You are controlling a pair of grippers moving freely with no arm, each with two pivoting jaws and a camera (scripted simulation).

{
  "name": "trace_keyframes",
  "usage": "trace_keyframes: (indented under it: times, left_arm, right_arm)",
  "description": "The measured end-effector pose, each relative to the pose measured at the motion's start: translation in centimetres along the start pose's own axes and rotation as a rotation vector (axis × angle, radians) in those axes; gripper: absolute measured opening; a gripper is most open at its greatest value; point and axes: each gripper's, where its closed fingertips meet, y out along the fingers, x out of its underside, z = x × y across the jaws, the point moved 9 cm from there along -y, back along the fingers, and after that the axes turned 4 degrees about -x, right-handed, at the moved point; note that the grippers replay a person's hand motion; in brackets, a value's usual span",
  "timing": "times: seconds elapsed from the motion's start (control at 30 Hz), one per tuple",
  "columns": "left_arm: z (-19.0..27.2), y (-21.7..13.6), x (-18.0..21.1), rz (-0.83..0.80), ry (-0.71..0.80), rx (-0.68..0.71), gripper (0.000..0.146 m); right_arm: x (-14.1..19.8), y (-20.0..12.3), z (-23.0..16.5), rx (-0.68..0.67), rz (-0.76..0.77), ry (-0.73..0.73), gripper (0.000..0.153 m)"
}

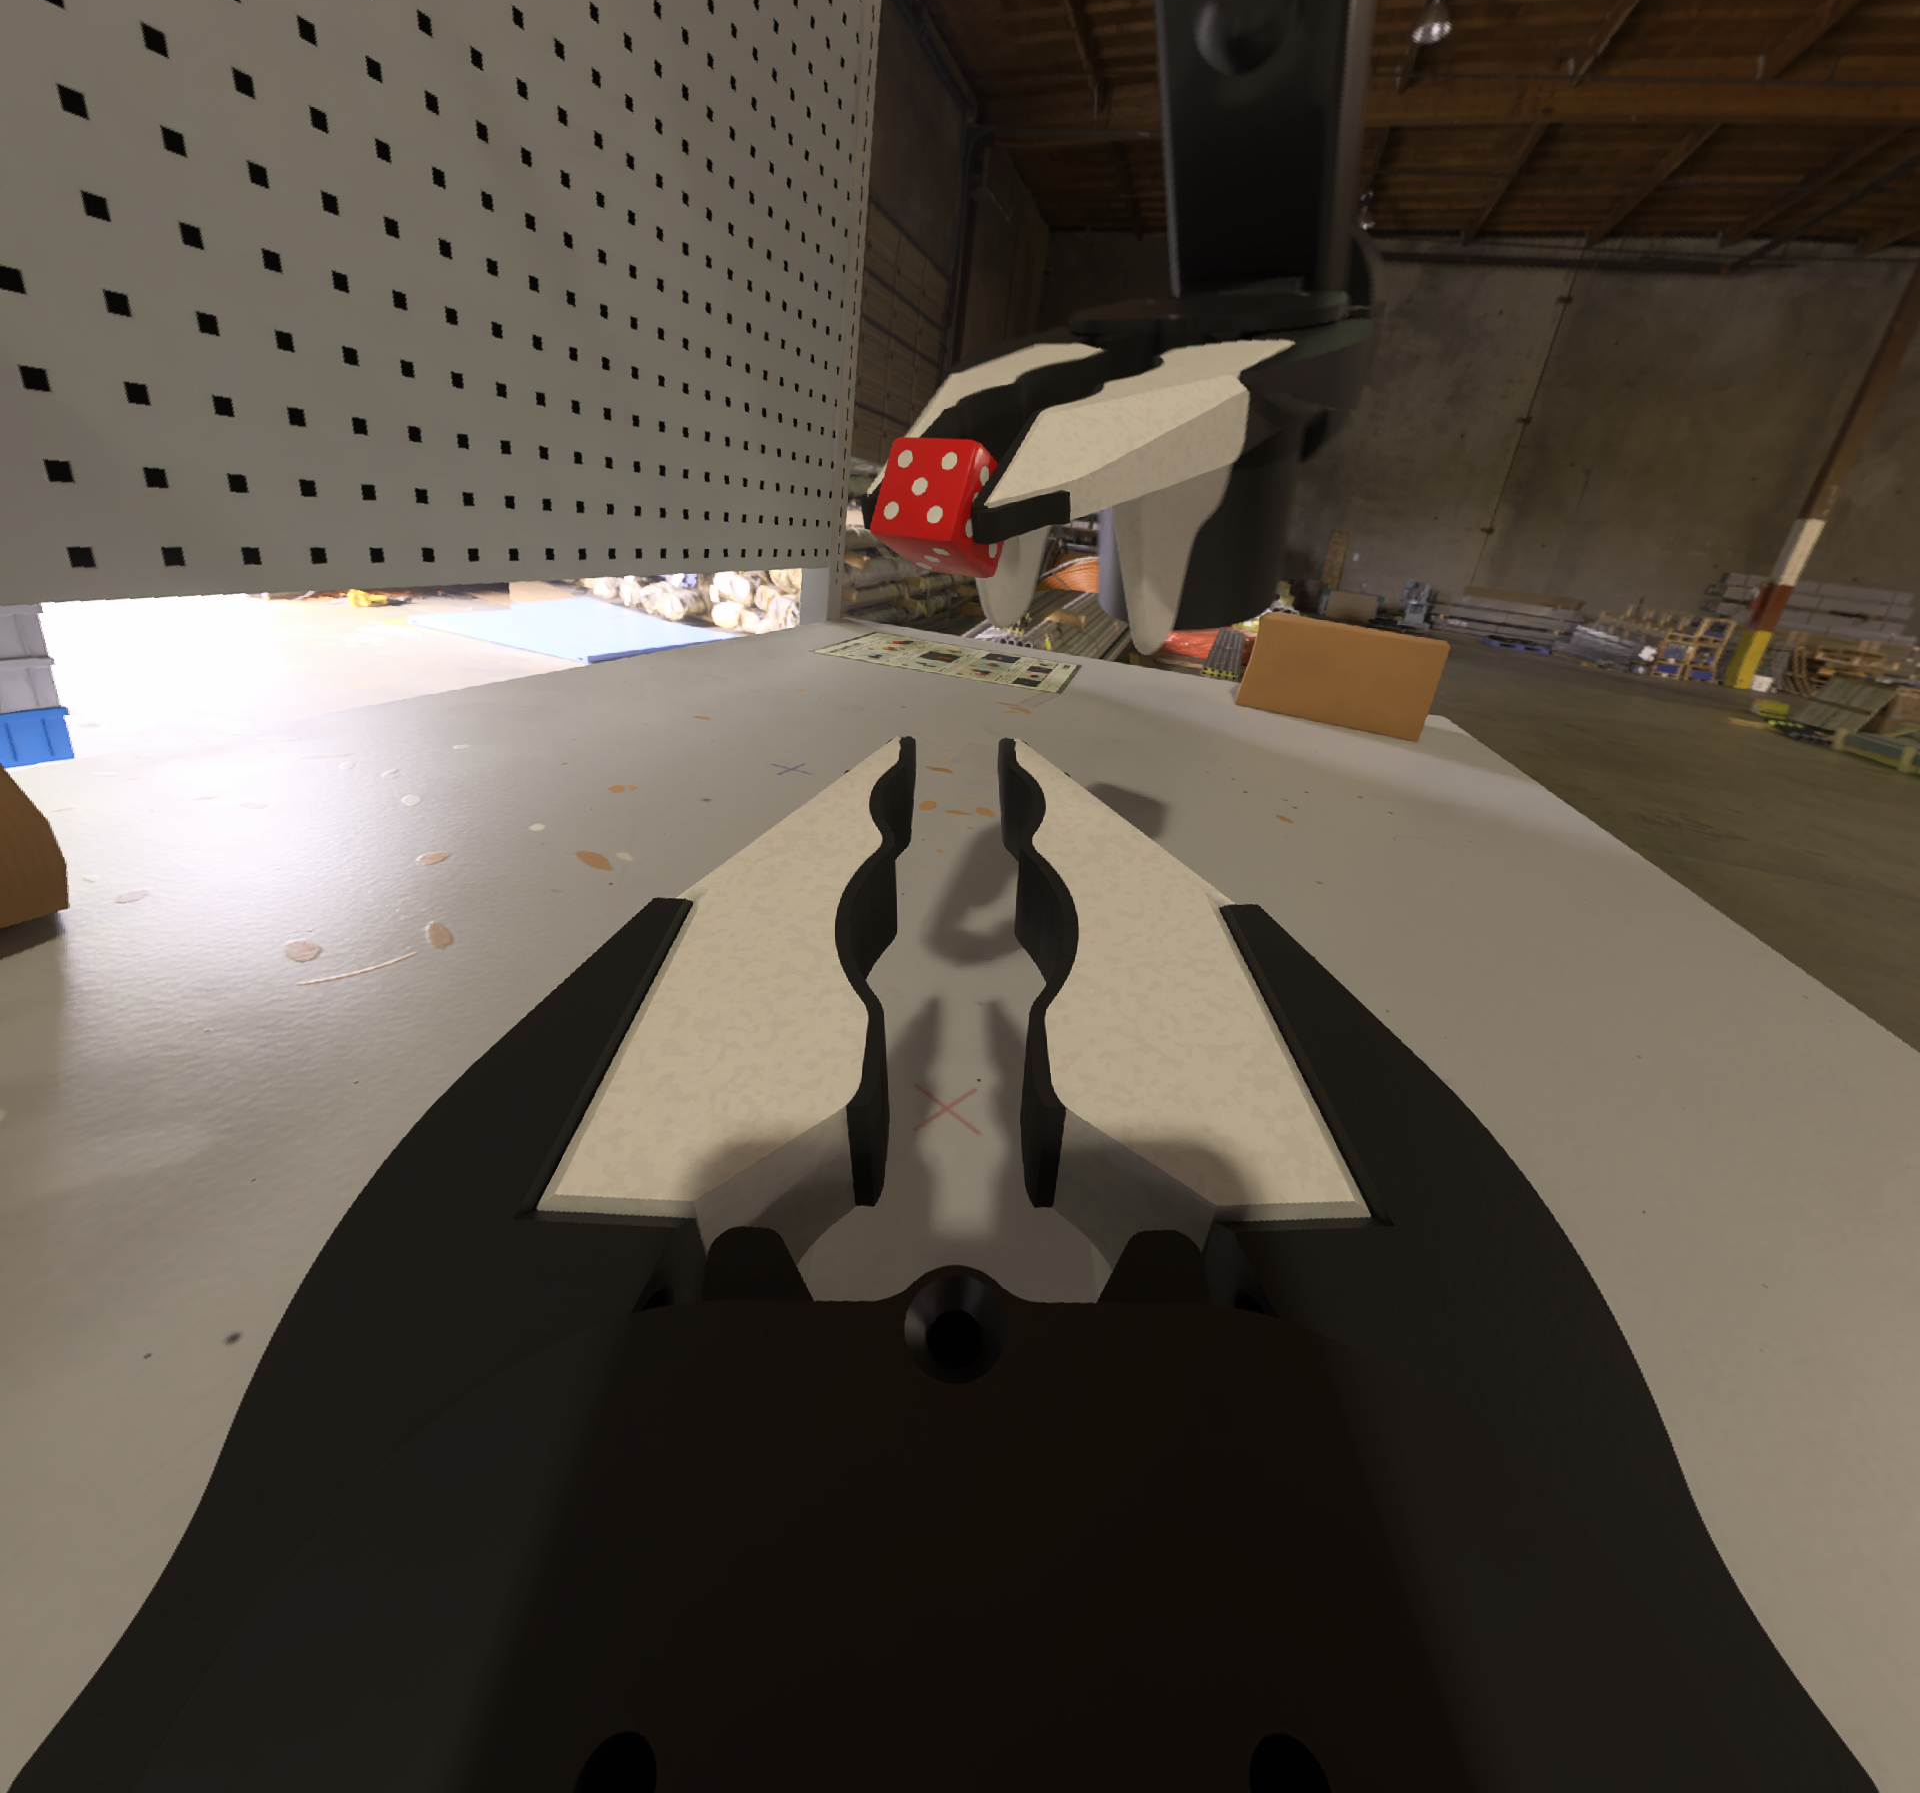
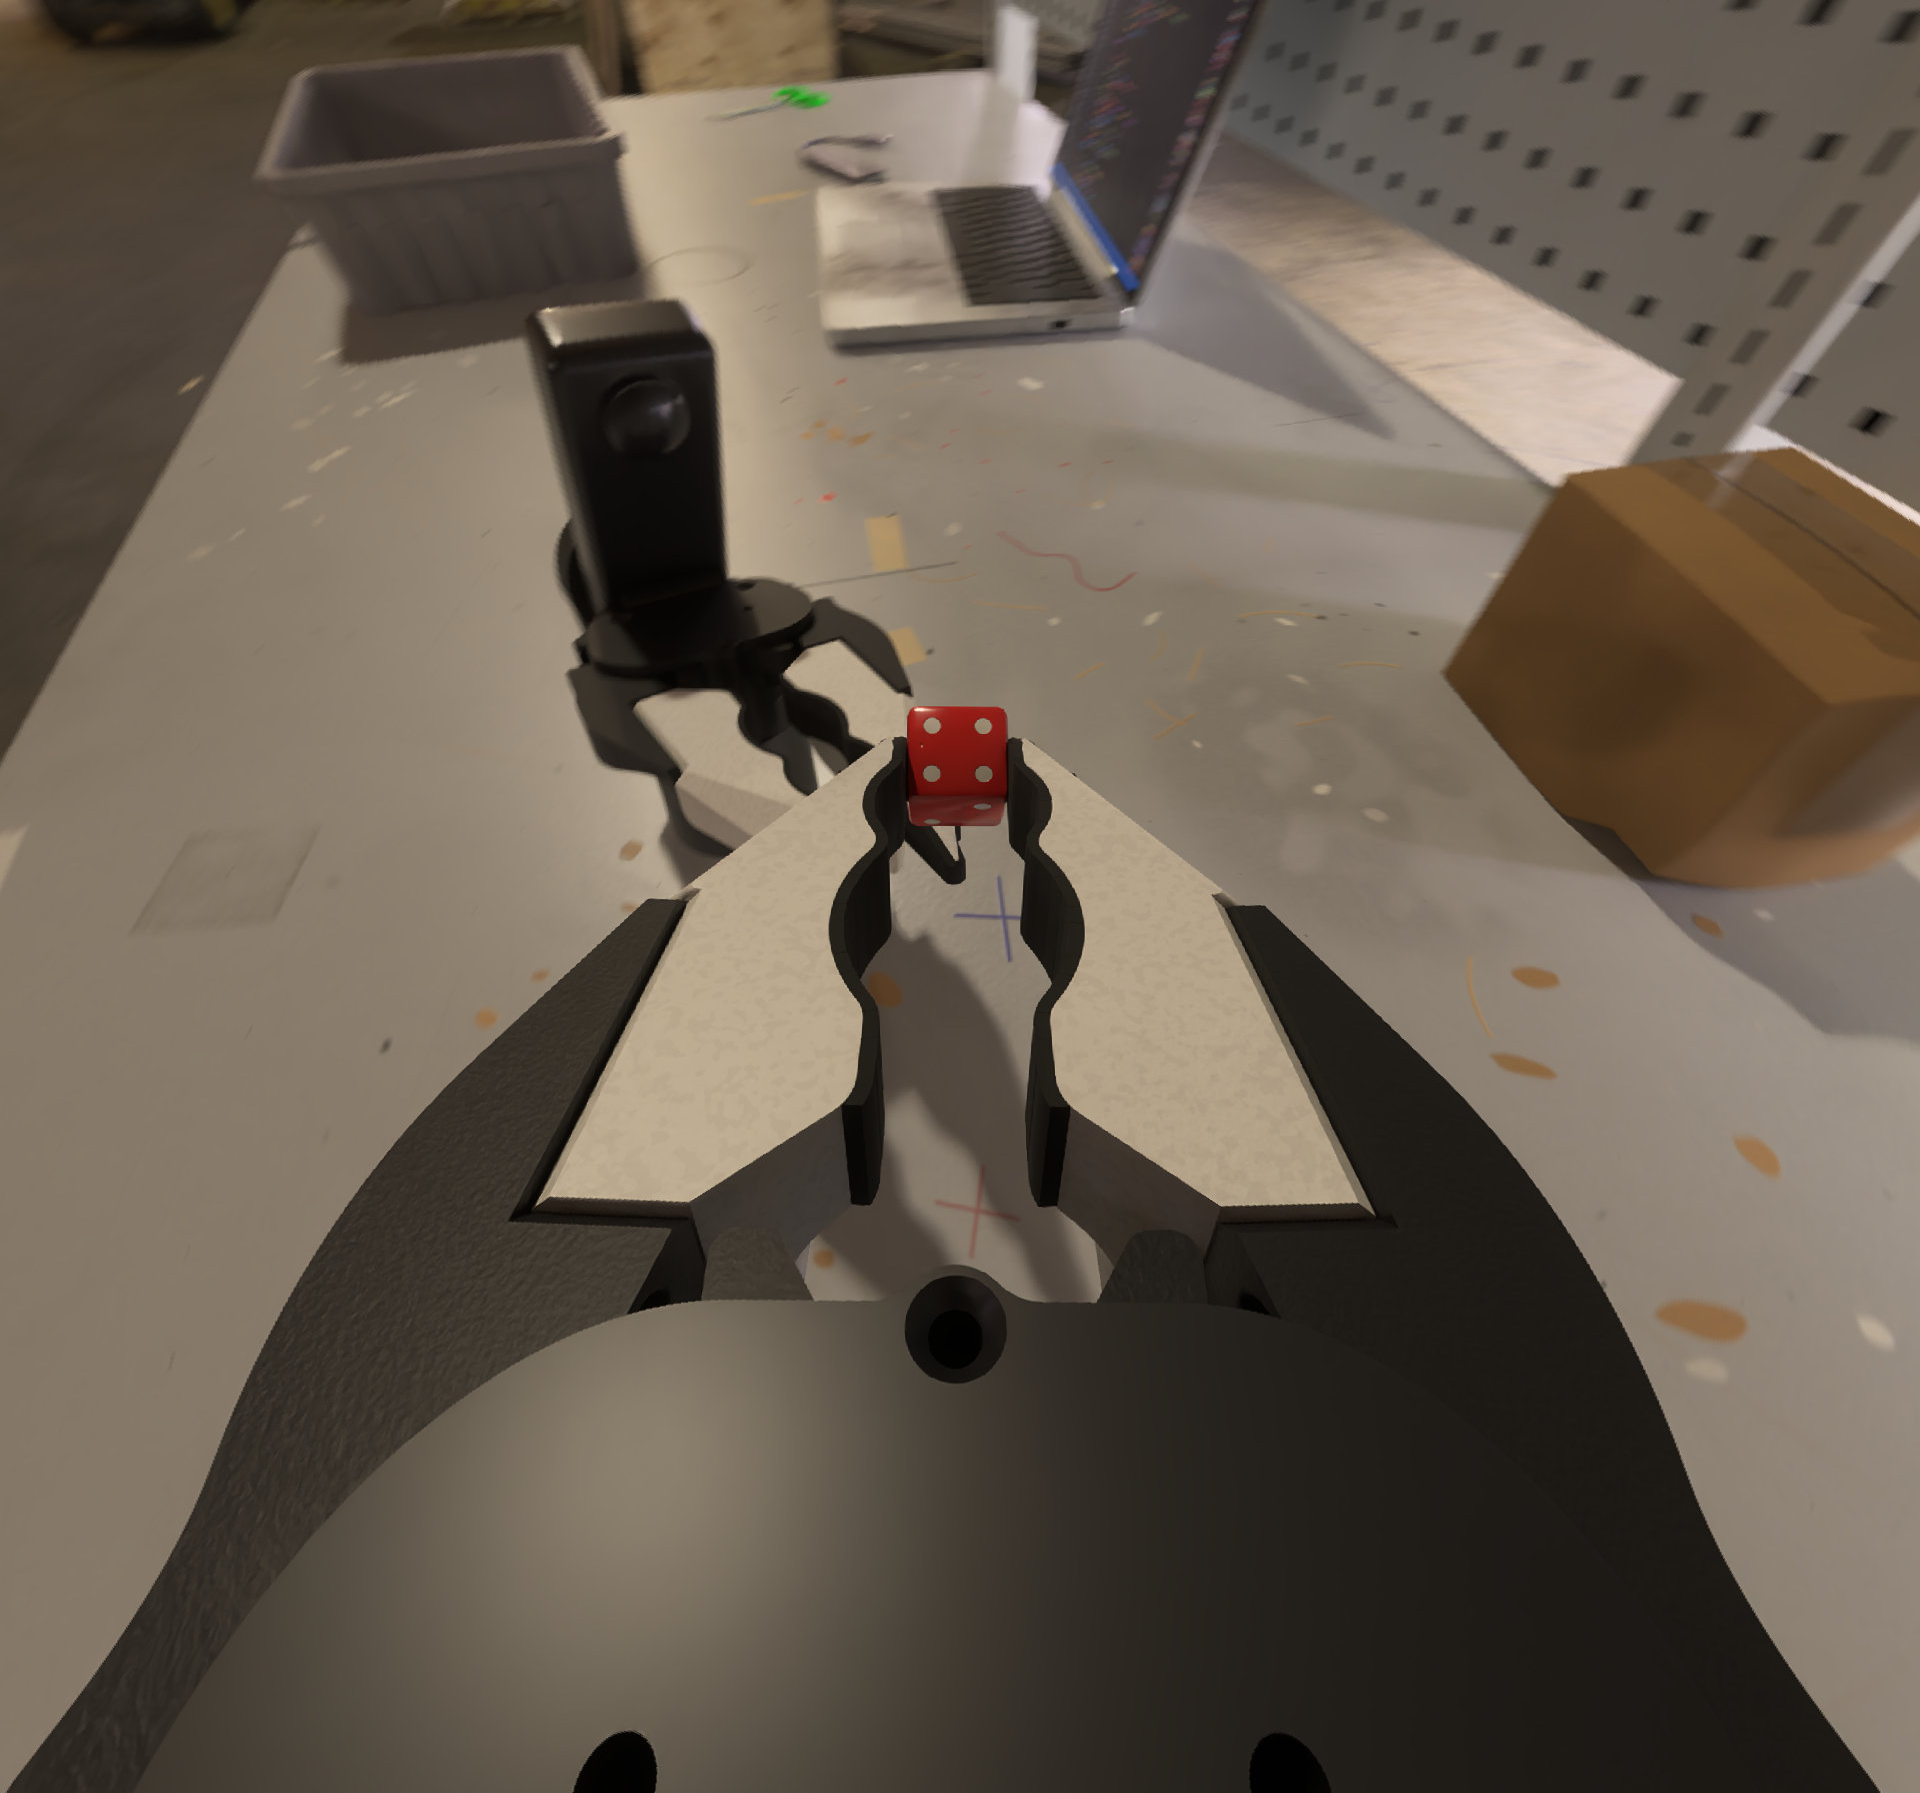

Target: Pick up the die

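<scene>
The right gripper [image 2: 956, 756] is pinching the die [image 2: 956, 751] between the very tips of its fingers [image 2: 1039, 787], and the die is riding clear above the desk [image 2: 312, 704], well apart from its surface. The left gripper [image 1: 956, 756] is holding nothing: its fingers [image 1: 790, 870] are standing at a narrow gap with only bare desk [image 1: 312, 1016] showing between them, low over the surface.

Handling, as a judgement: the die is looking small, rigid and light, with glossy faces and rounded edges, so it is probably slippery. Two opposite flat faces are the sound place to take hold, as the tips are doing here; little finger is overlapping the cube, so a shallow grip is the likely risk.

What each view is adding: in the right wrist view the die is sitting at 12 o'clock from the finger roots, its four-pip face toward the camera. The left gripper [image 2: 727, 704] is lying at 10 o'clock, a box [image 2: 1704, 663] at 2 o'clock, a laptop [image 2: 987, 257] and a grey bin [image 2: 447, 174] farther off near 12 and 11 o'clock. Height above the desk is hard to read there.

The left wrist view is showing the right gripper [image 1: 935, 517] from outside at 12 o'clock, the die [image 1: 930, 496] plainly airborne beside the pegboard [image 1: 416, 237], a second box [image 1: 1340, 673] at 1 o'clock.
</scene>
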Motion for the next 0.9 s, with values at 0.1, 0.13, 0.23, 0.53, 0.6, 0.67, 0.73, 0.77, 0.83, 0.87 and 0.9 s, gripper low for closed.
trace_keyframes:
  times: [0.1,0.13,0.23,0.53,0.6,0.67,0.73,0.77,0.83,0.87,0.9]
  left_arm:
    - [-0.05,0.02,0.02,0.002,-0.001,0.0,0.016]
    - [-0.03,0.05,0.03,-0.002,0.001,0.001,0.016]
    - [-0.01,0.15,0.07,-0.009,0.005,0.003,0.016]
    - [-0.01,0.26,0.13,-0.015,0.009,0.004,0.016]
    - [0.04,0.32,0.16,-0.02,0.019,0.006,0.016]
    - [0.16,0.43,0.22,-0.037,0.037,0.008,0.016]
    - [0.35,0.57,0.3,-0.054,0.061,0.008,0.016]
    - [0.45,0.64,0.35,-0.064,0.076,0.006,0.016]
    - [0.62,0.73,0.4,-0.077,0.101,-0.002,0.016]
    - [0.65,0.74,0.42,-0.079,0.107,-0.005,0.016]
    - [0.64,0.74,0.42,-0.081,0.112,-0.015,0.016]
  right_arm:
    - [0.38,0.13,-0.78,0.098,0.053,0.048,0.018]
    - [0.5,0.1,-0.87,0.108,0.062,0.055,0.018]
    - [0.74,-0.02,-0.85,0.112,0.076,0.066,0.018]
    - [0.75,-0.13,-0.63,0.091,0.068,0.087,0.018]
    - [0.76,-0.2,-0.54,0.074,0.061,0.093,0.018]
    - [0.75,-0.39,-0.38,0.047,0.03,0.084,0.018]
    - [0.66,-0.61,-0.2,0.012,-0.02,0.066,0.018]
    - [0.61,-0.7,-0.11,-0.003,-0.045,0.063,0.018]
    - [0.51,-0.78,0.03,-0.025,-0.079,0.079,0.018]
    - [0.48,-0.75,0.07,-0.029,-0.086,0.093,0.018]
    - [0.47,-0.69,0.1,-0.024,-0.087,0.113,0.018]
